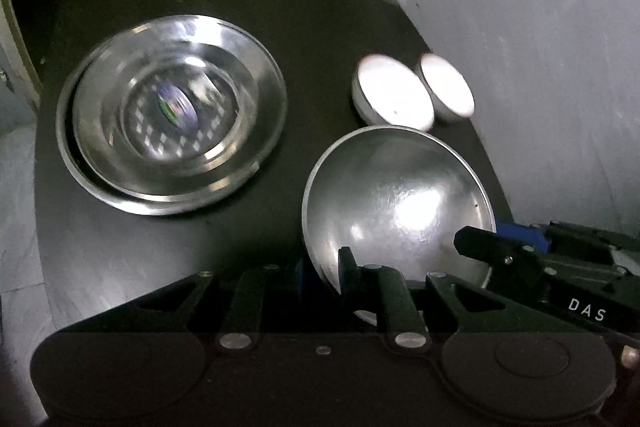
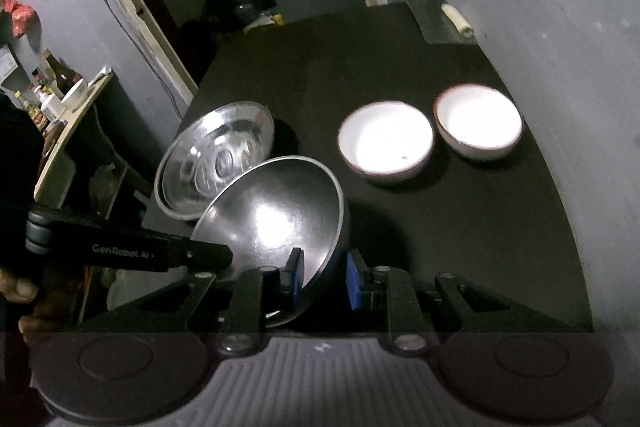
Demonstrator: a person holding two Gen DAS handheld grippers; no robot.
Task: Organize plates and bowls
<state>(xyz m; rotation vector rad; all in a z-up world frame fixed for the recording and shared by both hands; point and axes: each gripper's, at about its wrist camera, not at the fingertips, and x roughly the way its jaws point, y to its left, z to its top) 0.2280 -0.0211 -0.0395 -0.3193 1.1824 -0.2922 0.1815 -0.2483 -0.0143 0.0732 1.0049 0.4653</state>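
Both tools grip one steel bowl [image 2: 276, 211] by opposite rim edges, which steadies it, tilted, above the black worktop [image 2: 440, 247]. The right tool [image 2: 324, 279] clamps the near rim; the left tool [image 1: 348, 267] clamps its side. Stacked steel plates [image 1: 172, 115] lie just left; two white bowls [image 2: 386, 141] sit together beyond, probably grouped by type.

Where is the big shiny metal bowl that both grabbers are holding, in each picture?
Left wrist view: the metal bowl sits lower right of centre, tilted, with the left gripper on its near rim.
Right wrist view: the bowl is lower left of centre, with the right gripper clamped on its rim.
Shared landmark: the two white bowls beyond it on the black table.
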